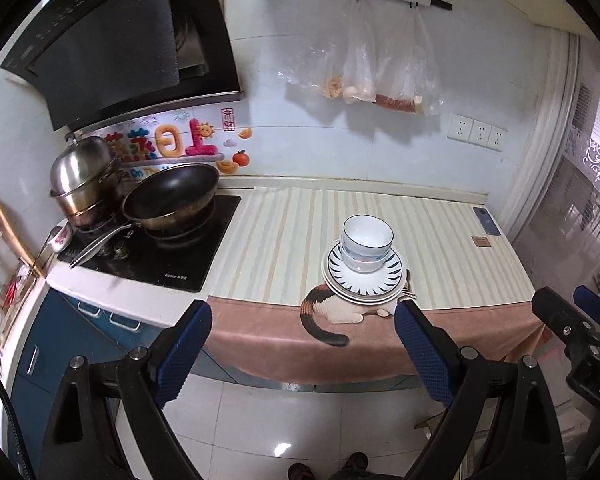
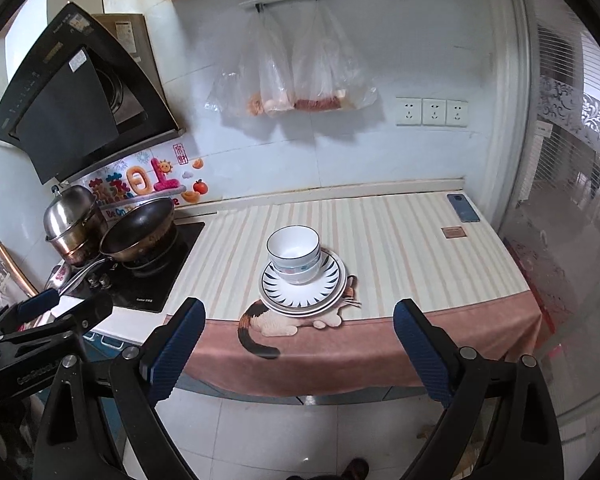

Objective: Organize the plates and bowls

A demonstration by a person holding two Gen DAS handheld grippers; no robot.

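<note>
- Kitchen w/ pale tiled wall, range hood [image 2: 72,92] far left, window/door far right.
- Surface [image 2: 420,248] runs left–right under a striped cloth w/ pink front hem and a cat print at the near edge.
- Stove [image 2: 156,276] at the left end carries a black wok [image 2: 138,226] and a steel lidded pot [image 2: 72,220] behind it, touching or nearly so.
- Plastic bags [image 2: 296,76] w/ food hang from a wall rail above the mid surface; three sockets [image 2: 432,112] to their right.
- Plates [image 2: 304,290]: stack w/ blue-ray rim pattern on top, mid surface, close to the near edge, partly over the cat print.
- Bowls [image 2: 294,254]: nested stack, upright, sitting on the plates, a bit left of their centre.
- Phone [image 2: 463,208] and a small brown square tag sit far right, well apart from the stack.
- Left hand-held gripper [image 1: 302,322]: fingers spread wide, nothing between them, off the near edge of the surface, short of the stack.
- Right hand-held gripper [image 2: 298,320]: also spread wide and holding nothing, same standoff; the stack sits between its fingers in view.
- Step, my read: either dishes are already stacked and task is abt done, or it's at the start and the stack still needs sorting; can't tell which.
- If more is needed: go forward and down, take the top bowl by its rim. Bowls look glazed and slick, and a hard nudge could shift the plates under them.
</note>
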